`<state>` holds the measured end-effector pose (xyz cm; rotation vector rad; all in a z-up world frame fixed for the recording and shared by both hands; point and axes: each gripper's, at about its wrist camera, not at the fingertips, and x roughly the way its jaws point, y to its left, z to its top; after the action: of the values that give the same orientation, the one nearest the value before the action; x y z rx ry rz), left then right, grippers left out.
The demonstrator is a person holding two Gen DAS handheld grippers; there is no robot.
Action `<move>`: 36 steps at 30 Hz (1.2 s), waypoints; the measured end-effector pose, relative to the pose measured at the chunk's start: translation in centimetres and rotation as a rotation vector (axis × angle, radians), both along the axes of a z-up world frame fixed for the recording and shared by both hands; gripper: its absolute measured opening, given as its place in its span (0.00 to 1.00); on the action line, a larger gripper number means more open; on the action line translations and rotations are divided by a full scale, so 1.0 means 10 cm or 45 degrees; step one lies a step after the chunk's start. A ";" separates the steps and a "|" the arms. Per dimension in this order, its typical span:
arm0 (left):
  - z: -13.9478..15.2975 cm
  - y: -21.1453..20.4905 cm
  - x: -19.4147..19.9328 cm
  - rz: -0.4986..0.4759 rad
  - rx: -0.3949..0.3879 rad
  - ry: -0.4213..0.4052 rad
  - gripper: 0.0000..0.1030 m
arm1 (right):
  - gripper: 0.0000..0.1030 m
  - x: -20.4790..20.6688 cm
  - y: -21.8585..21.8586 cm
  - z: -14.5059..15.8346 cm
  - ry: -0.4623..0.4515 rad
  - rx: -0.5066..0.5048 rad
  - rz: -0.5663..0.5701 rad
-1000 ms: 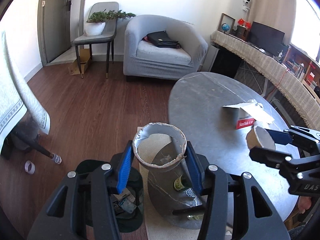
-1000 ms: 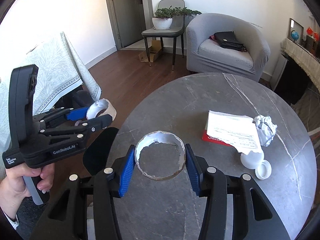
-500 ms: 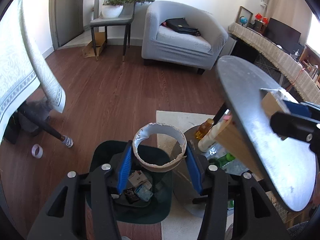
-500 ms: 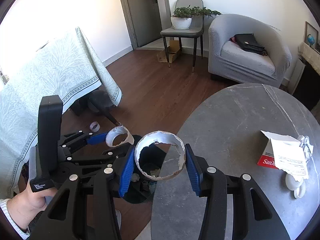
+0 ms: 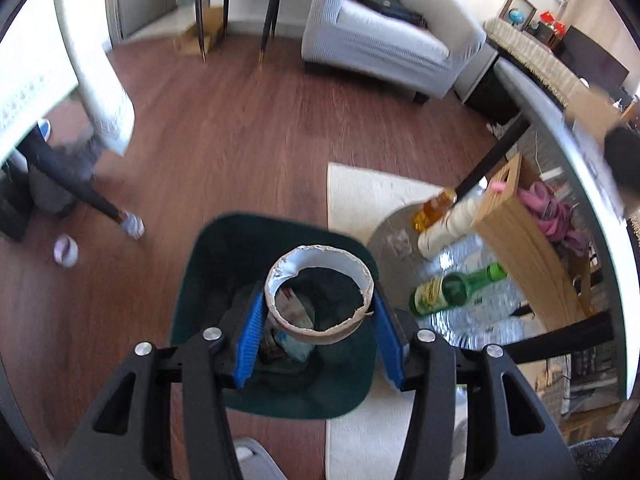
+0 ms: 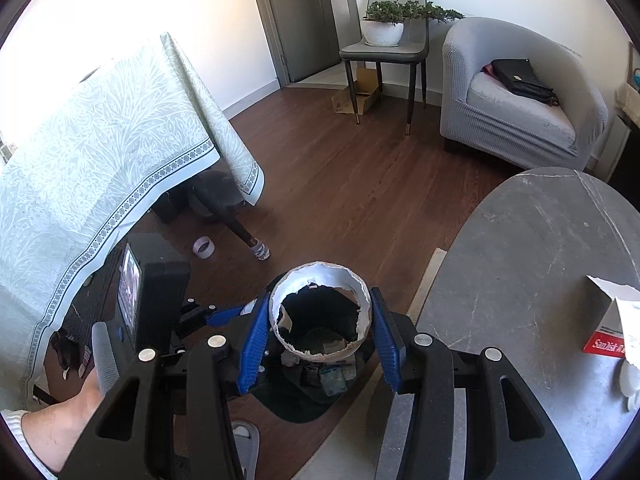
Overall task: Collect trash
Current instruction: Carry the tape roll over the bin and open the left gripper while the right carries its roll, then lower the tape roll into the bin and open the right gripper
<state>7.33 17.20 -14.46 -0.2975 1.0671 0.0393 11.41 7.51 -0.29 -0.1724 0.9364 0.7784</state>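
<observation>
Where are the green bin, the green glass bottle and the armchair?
green bin [image 5: 224, 248]: left wrist view, far-left inner wall.
green glass bottle [image 5: 456, 286]: left wrist view, its body.
armchair [image 6: 520, 112]: right wrist view, seat cushion.

Ahead of your tools stands a grey armchair [image 6: 516, 92] with a black bag [image 6: 520, 78] on its seat. Left of it, a chair [image 6: 386, 46] carries a potted plant [image 6: 386, 20]. A patterned tablecloth [image 6: 100, 148] hangs far left.

"SanDisk", partly cut off, is read in white on red box [image 6: 606, 344] lying on grey table [image 6: 532, 260]. Bottle label is blurred, unreadable.
</observation>
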 end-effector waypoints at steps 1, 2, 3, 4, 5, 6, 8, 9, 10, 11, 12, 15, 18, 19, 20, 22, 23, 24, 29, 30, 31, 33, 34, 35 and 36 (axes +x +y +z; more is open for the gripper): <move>-0.05 0.00 0.00 -0.007 -0.005 0.018 0.52 | 0.47 0.00 0.02 -0.01 0.001 -0.004 -0.001; -0.09 0.00 0.00 -0.013 -0.008 0.032 0.52 | 0.47 0.00 0.04 -0.02 0.001 -0.011 -0.001; -0.14 0.00 -0.01 -0.017 -0.017 0.048 0.52 | 0.47 0.00 0.05 -0.04 0.002 -0.017 -0.001; -0.19 0.01 -0.01 -0.020 -0.029 0.068 0.52 | 0.47 0.01 0.08 -0.06 0.006 -0.026 -0.001; -0.23 0.02 -0.02 -0.021 -0.033 0.083 0.52 | 0.47 0.00 0.09 -0.07 0.008 -0.029 0.002; -0.29 0.02 -0.02 -0.021 -0.035 0.105 0.52 | 0.47 0.00 0.12 -0.09 0.012 -0.033 0.005; -0.38 0.04 -0.02 -0.020 -0.036 0.139 0.52 | 0.47 -0.01 0.16 -0.14 0.024 -0.047 0.009; -0.42 0.05 -0.03 -0.022 -0.033 0.151 0.52 | 0.47 -0.01 0.18 -0.16 0.029 -0.052 0.011; -0.45 0.06 -0.03 -0.023 -0.033 0.165 0.52 | 0.47 -0.01 0.21 -0.19 0.035 -0.058 0.014; -0.48 0.07 -0.03 -0.023 -0.034 0.176 0.52 | 0.47 -0.01 0.23 -0.21 0.038 -0.064 0.018; -0.49 0.08 -0.03 -0.020 -0.032 0.182 0.52 | 0.47 -0.03 0.25 -0.23 0.041 -0.069 0.021; -0.53 0.14 -0.03 -0.013 -0.035 0.198 0.53 | 0.47 -0.03 0.32 -0.28 0.050 -0.080 0.027; -0.49 0.21 -0.04 0.017 -0.058 0.186 0.55 | 0.47 -0.03 0.39 -0.33 0.057 -0.086 0.030; -0.46 0.24 -0.05 0.026 -0.054 0.177 0.55 | 0.47 -0.03 0.41 -0.34 0.057 -0.091 0.031; -0.45 0.24 -0.05 0.030 -0.049 0.171 0.55 | 0.47 -0.03 0.43 -0.36 0.060 -0.095 0.032; -0.37 0.29 -0.08 0.045 -0.039 0.137 0.55 | 0.47 -0.03 0.46 -0.41 0.069 -0.102 0.036; -0.33 0.33 -0.09 0.055 -0.033 0.118 0.54 | 0.47 -0.03 0.47 -0.44 0.071 -0.107 0.039; -0.28 0.37 -0.10 0.068 -0.029 0.099 0.52 | 0.47 -0.03 0.49 -0.46 0.075 -0.110 0.042; -0.07 0.58 -0.18 0.147 -0.038 0.006 0.45 | 0.47 -0.02 0.57 -0.57 0.097 -0.127 0.055; -0.01 0.63 -0.19 0.161 -0.038 -0.018 0.42 | 0.47 -0.02 0.58 -0.60 0.101 -0.132 0.059; 0.04 0.66 -0.21 0.176 -0.037 -0.041 0.40 | 0.47 -0.02 0.59 -0.62 0.104 -0.137 0.063; 0.14 0.74 -0.24 0.209 -0.043 -0.087 0.37 | 0.47 -0.01 0.63 -0.70 0.114 -0.151 0.071; 0.19 0.78 -0.26 0.229 -0.050 -0.110 0.35 | 0.47 -0.01 0.65 -0.74 0.119 -0.157 0.076; 0.25 0.84 -0.29 0.252 -0.061 -0.140 0.33 | 0.47 -0.01 0.67 -0.79 0.124 -0.166 0.082; 0.29 0.86 -0.30 0.267 -0.065 -0.159 0.31 | 0.47 -0.02 0.68 -0.85 0.131 -0.175 0.087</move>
<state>4.37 25.84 -11.55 -0.4516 0.9107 0.1791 11.26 14.34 -8.79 -0.2879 1.0867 0.7918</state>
